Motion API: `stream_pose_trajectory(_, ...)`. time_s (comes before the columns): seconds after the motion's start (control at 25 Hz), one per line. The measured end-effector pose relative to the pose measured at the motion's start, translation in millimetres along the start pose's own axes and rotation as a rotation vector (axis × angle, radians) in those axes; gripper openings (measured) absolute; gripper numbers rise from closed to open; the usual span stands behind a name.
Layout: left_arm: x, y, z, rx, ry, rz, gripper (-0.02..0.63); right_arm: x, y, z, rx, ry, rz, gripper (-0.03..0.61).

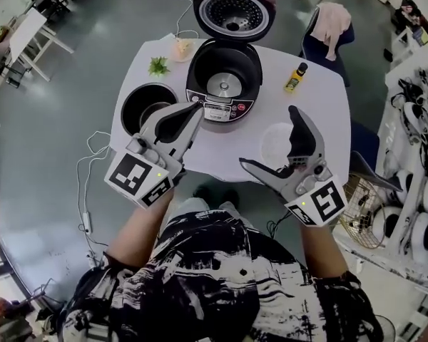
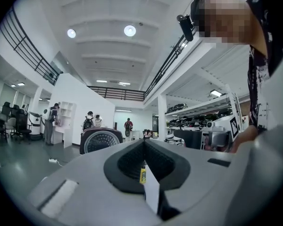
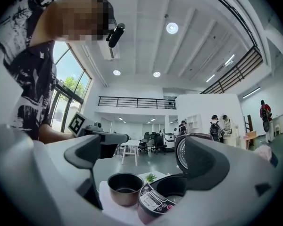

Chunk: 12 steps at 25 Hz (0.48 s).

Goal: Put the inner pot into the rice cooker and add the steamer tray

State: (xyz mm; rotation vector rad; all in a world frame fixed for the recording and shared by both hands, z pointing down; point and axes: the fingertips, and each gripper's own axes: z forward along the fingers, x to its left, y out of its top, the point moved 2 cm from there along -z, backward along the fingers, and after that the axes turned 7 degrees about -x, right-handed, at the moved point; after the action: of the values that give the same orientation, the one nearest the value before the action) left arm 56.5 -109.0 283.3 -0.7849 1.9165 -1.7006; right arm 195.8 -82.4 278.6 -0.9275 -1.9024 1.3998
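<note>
The steamer tray [image 1: 273, 150], faint against the table's [image 1: 321, 112] front right edge, sits partly behind the right gripper [image 1: 268, 135], whose jaws are wide apart and empty. The left gripper [image 1: 196, 112], jaws together on nothing, overlaps the inner pot [image 1: 138, 102] at the left edge. Behind them the rice cooker [image 1: 223, 84] stands open.

The person is wearing a short-sleeved black-and-white print shirt [image 1: 214, 280]; the left claw [image 1: 195, 111] and right claw [image 1: 269, 137] are showing grey shells lined black.

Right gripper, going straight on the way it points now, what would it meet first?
Probably the rice cooker, with the inner pot just left of that line; height is unclear, so it may pass over both.
</note>
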Motion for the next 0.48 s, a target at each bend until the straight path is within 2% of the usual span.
stream_pose_trajectory(0.24, 44.9, 2.5, 22.9, 0.002, 0.015, -0.001, 0.005, -31.9, -5.1, 35.2, 0.019, -0.005, -0.001, 0.52)
stream_pose_trajectory(0.48, 98.2, 6.0, 9.0, -0.02, 0.072, 0.003, 0.005, -40.2, -15.4, 95.1, 0.041, 0.035, -0.032, 0.52)
